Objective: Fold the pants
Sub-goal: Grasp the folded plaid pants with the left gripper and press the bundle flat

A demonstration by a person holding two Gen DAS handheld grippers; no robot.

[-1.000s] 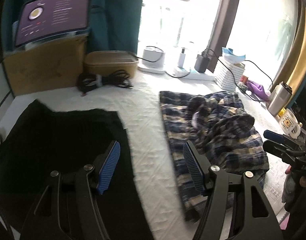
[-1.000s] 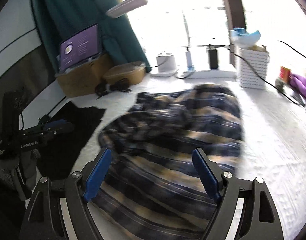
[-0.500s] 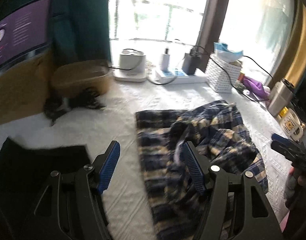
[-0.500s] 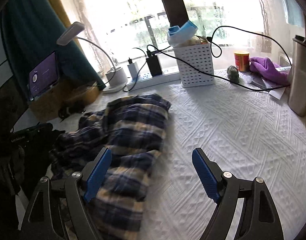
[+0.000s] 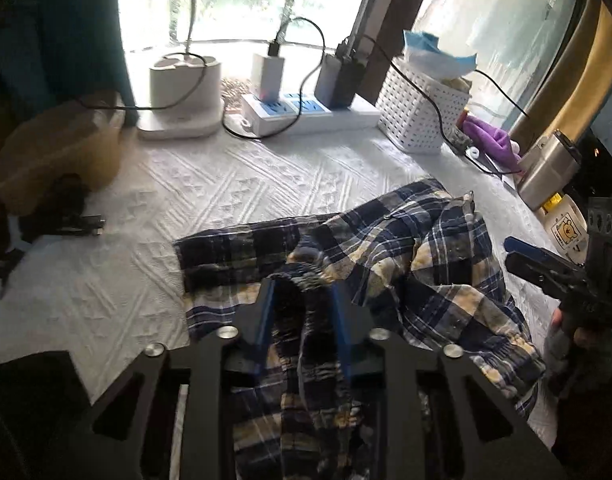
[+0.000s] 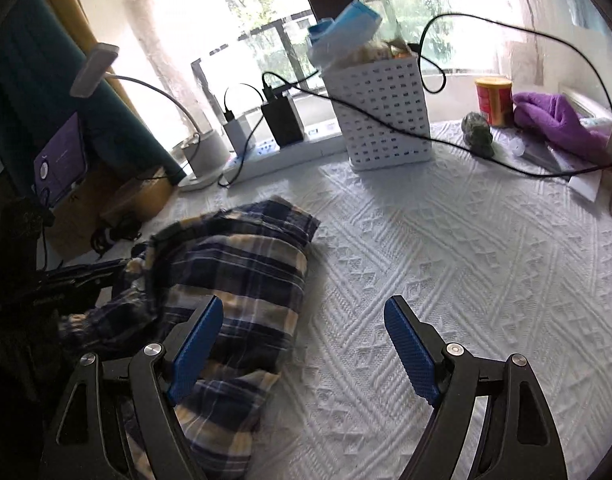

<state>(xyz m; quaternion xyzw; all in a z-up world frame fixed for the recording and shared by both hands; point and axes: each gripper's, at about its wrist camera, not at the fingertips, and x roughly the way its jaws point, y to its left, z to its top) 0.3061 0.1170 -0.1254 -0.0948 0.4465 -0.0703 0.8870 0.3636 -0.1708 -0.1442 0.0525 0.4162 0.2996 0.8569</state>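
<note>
Plaid pants lie crumpled on white cloth, mid-table, w/ a dark garment at the near left edge. Left gripper is pinched onto a raised fold of the pants, pads narrow. Right gripper spread wide, holding nothing, left pad over pants' edge. White basket & power strip stand behind by window.

Left wrist view: low and close over the plaid pants, facing the window edge of the white bedspread. Right wrist view: slightly higher, near the bedspread's right side, facing the same edge. Shared: pants, white basket, power strip.
</note>
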